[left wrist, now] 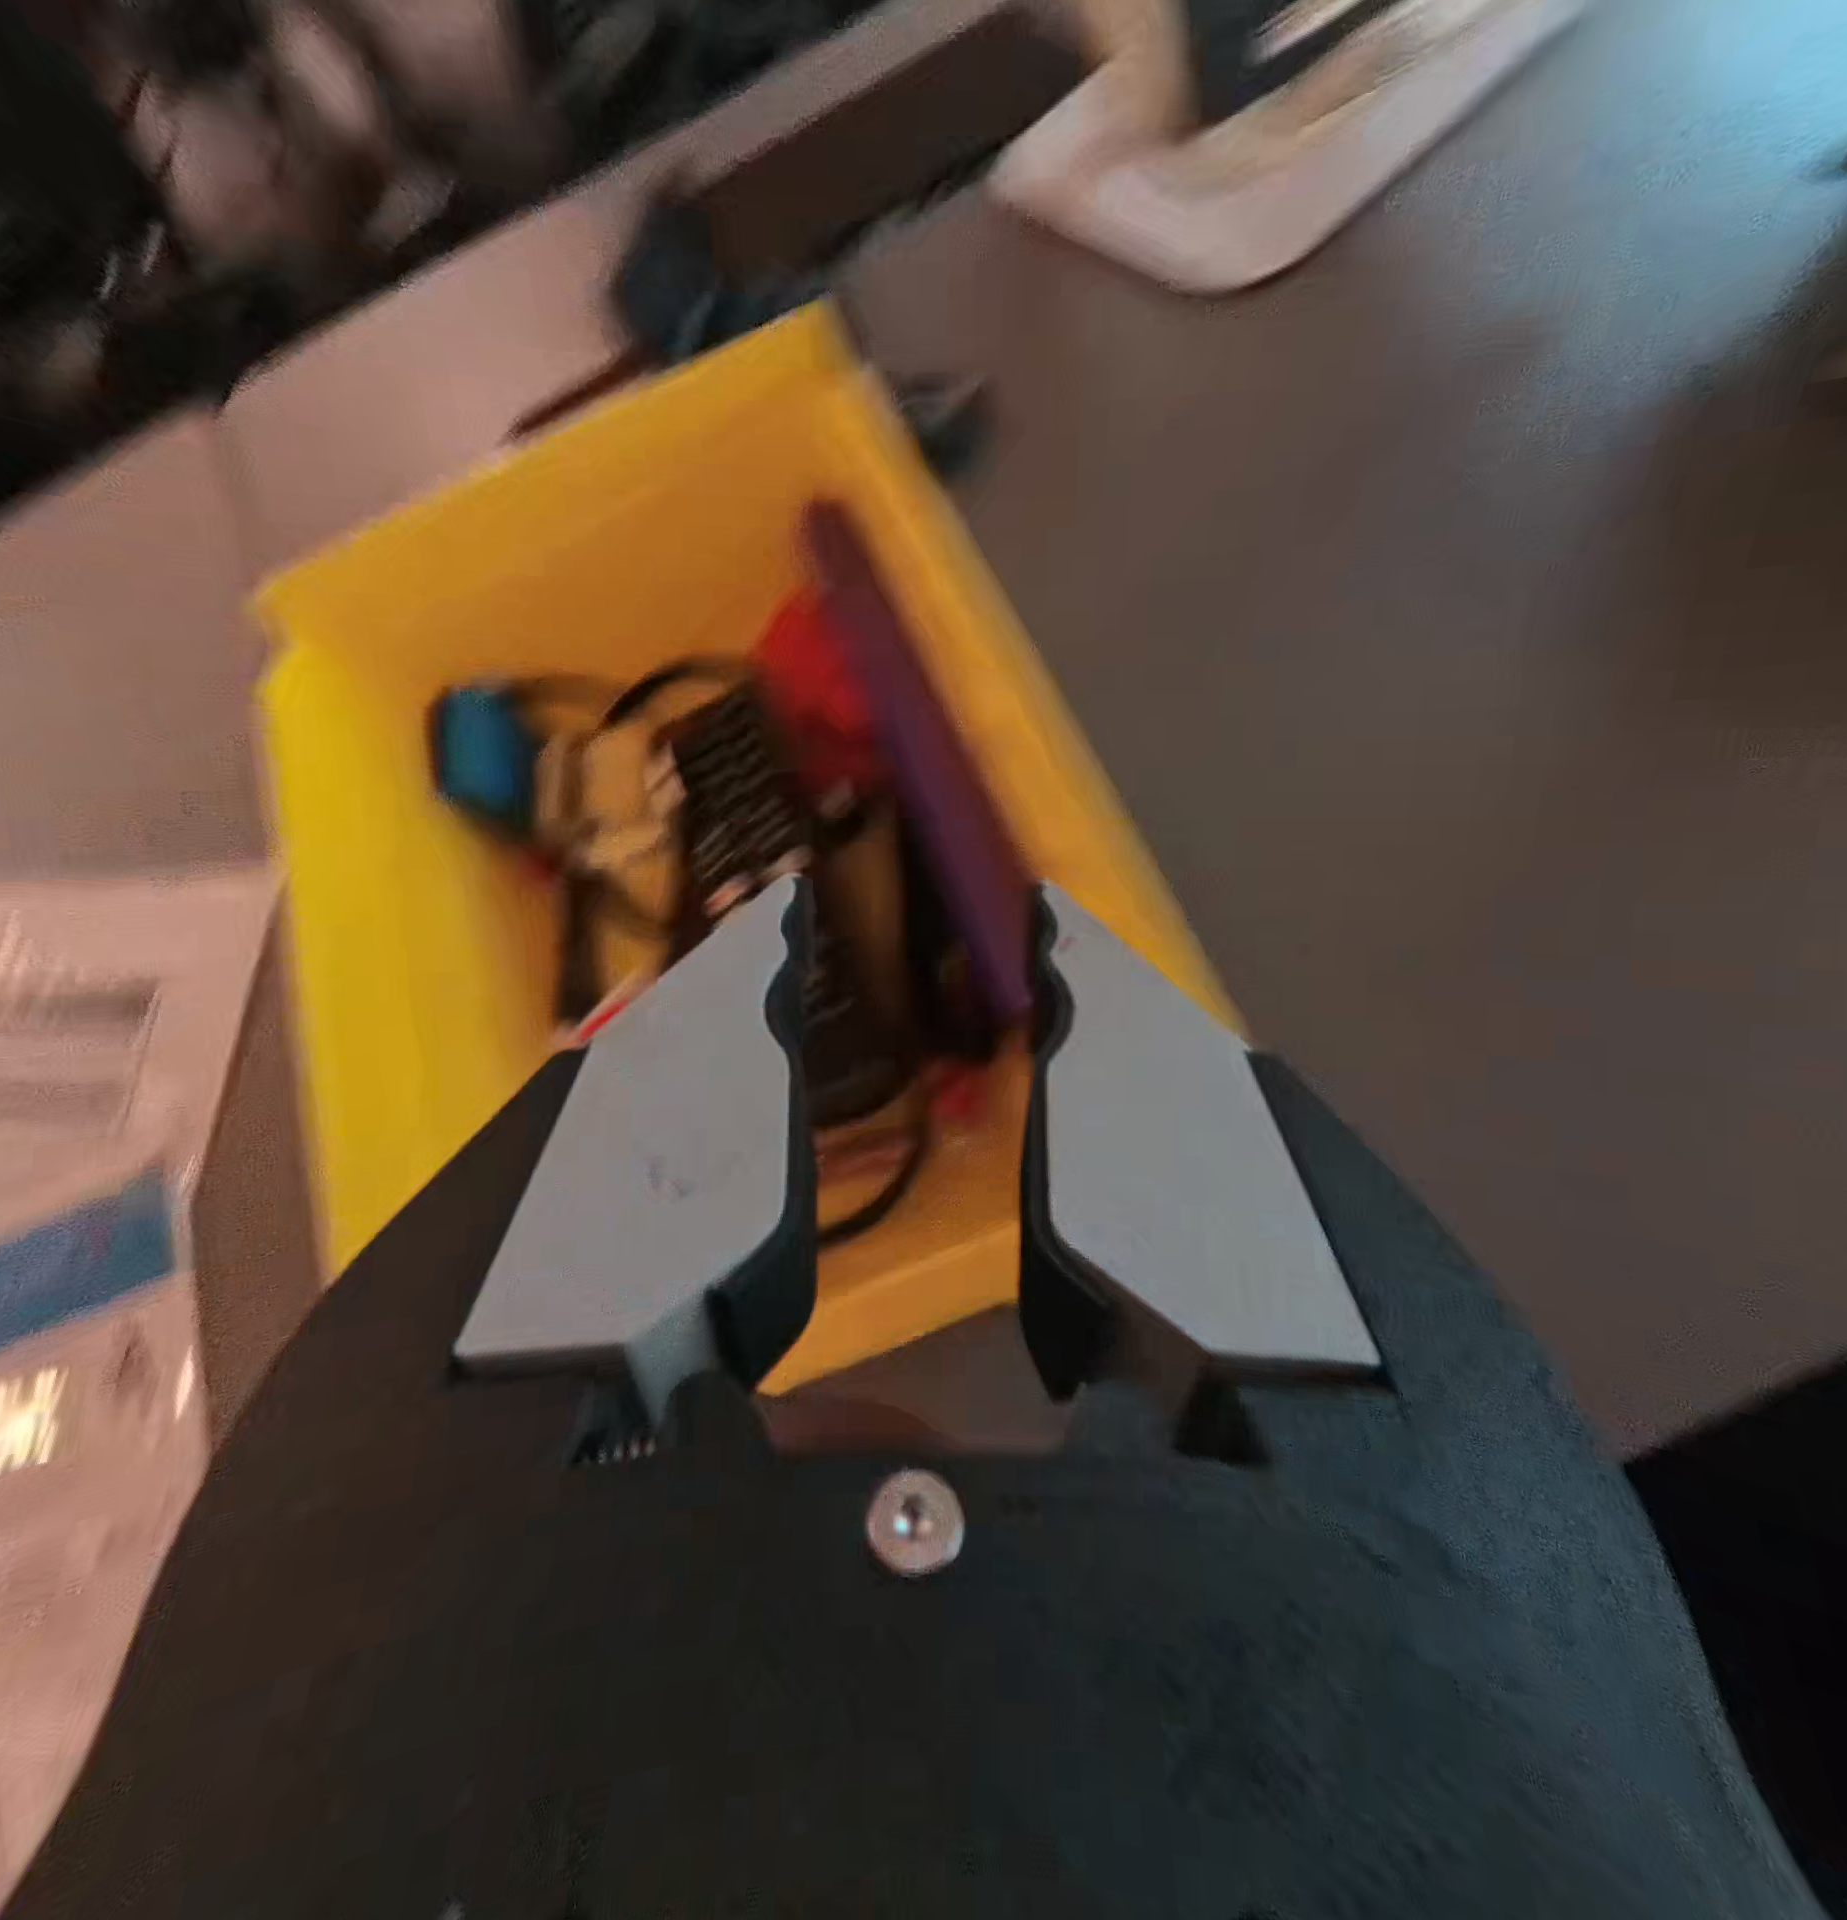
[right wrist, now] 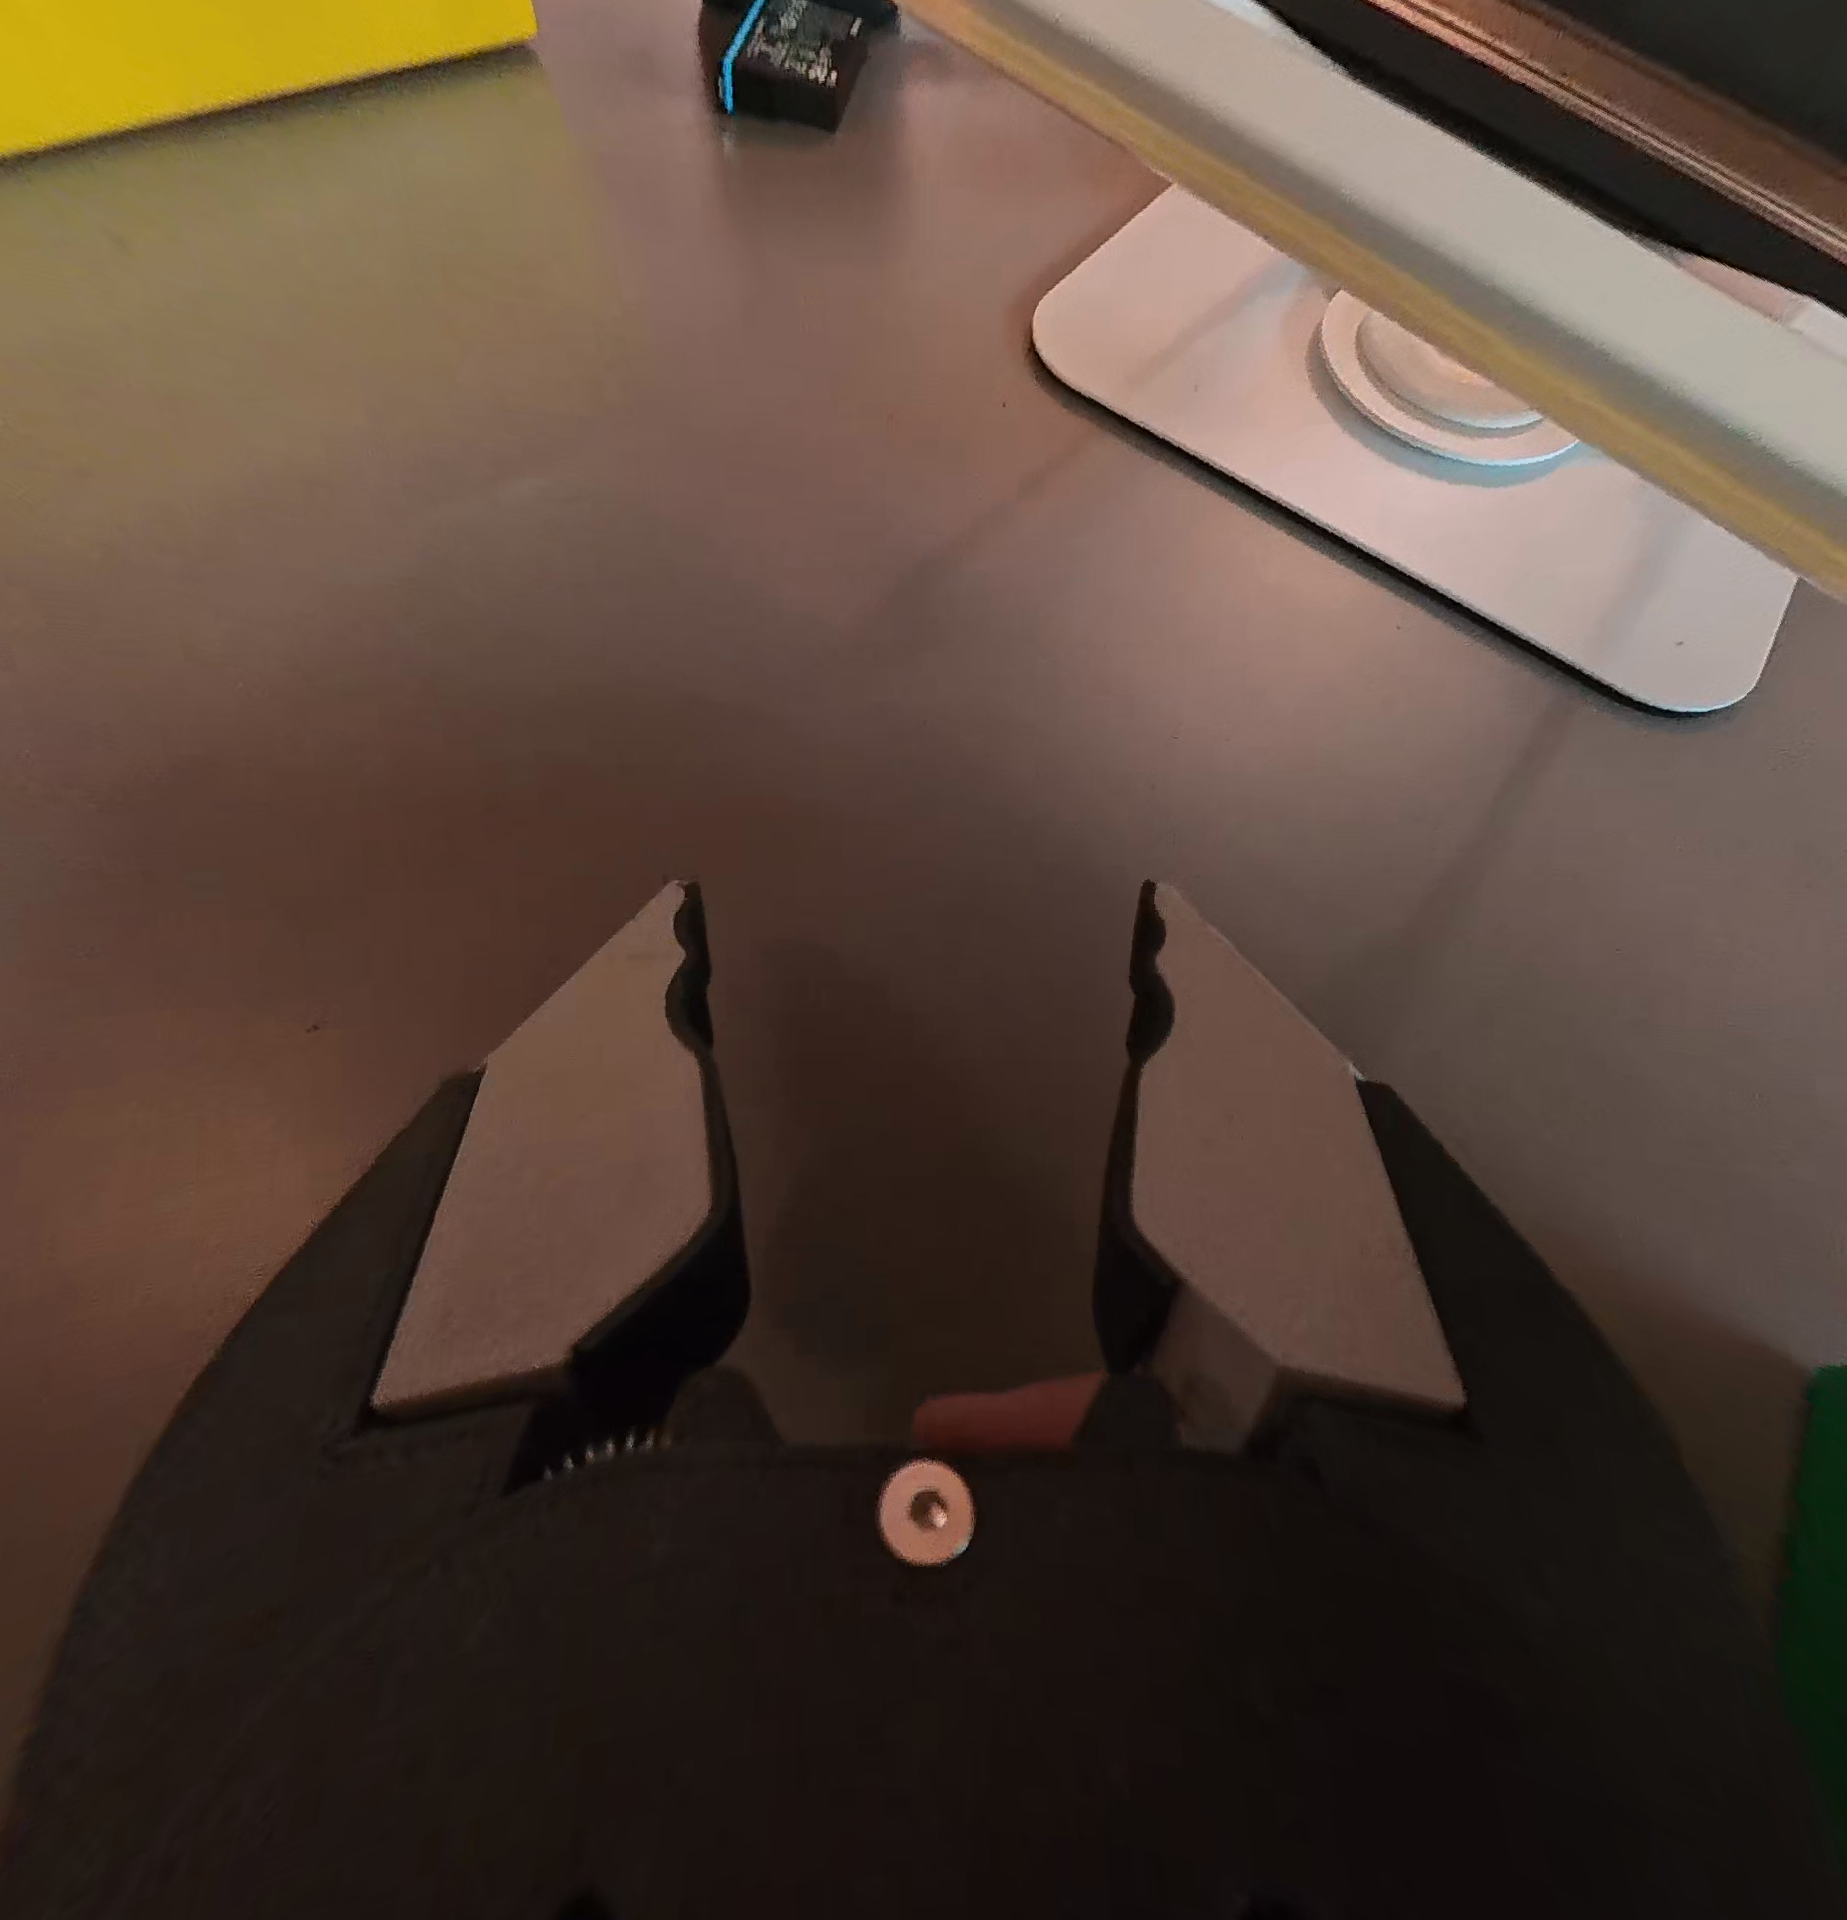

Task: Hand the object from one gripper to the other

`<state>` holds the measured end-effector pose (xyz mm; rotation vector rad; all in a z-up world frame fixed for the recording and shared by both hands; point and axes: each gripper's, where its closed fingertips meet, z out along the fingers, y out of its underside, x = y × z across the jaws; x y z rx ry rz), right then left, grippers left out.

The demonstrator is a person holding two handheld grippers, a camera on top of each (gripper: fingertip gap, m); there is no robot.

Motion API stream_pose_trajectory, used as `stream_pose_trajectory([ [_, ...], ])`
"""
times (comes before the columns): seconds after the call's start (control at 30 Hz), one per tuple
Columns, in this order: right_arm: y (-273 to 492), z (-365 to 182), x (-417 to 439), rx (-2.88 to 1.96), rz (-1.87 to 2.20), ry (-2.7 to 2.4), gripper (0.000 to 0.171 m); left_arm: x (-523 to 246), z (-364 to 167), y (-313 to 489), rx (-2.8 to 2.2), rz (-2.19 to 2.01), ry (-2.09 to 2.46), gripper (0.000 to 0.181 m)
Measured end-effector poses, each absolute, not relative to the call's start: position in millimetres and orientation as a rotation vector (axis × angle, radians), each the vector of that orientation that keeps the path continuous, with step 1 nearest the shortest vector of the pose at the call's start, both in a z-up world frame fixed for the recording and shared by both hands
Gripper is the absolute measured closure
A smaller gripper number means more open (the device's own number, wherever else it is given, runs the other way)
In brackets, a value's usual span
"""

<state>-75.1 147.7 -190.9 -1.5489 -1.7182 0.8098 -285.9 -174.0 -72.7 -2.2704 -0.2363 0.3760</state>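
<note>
Bare table [right wrist: 483,623] ahead, monitor stand [right wrist: 1418,499] right, cluttered yellow bin [left wrist: 379,935]

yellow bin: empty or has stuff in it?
Has stuff. The yellow bin holds a spring, a purple stick, plus red and blue pieces; blur hides details.

Place: office or lab desk
Signs: grey desk [right wrist: 483,520], white monitor stand [right wrist: 1418,499], yellow bin [left wrist: 379,935] of blurred small parts, small black device [right wrist: 794,73]

Left tool [left wrist: 919,894] parted and empty, right tool [right wrist: 919,894] spread wider
</note>
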Motion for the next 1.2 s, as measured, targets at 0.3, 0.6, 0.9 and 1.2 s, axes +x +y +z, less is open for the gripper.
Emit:
stream_pose_trajectory([
  [0.3, 139.8, -194.2, -74.2, -1.472, 0.734, -1.777, 0.089, -384.0, -161.6, -227.1, -2.458, 0.194, -0.843, 0.140],
  [0.6, 134.8, -192.9, -71.1, -1.457, 0.767, -1.790, 0.086, -379.8, -189.0, -226.1, -2.539, 0.155, -0.874, 0.162],
  [0.9, 134.2, -192.1, -70.1, -1.424, 0.719, -1.783, 0.094, -383.5, -85.8, -206.3, -2.416, 0.663, -0.559, 0.162],
  [1.2, 99.7, -137.1, -70.2, -1.245, 1.090, -1.649, 0.084, -145.1, -21.3, 6.4, -1.838, -0.045, -0.001, 0.163],
])
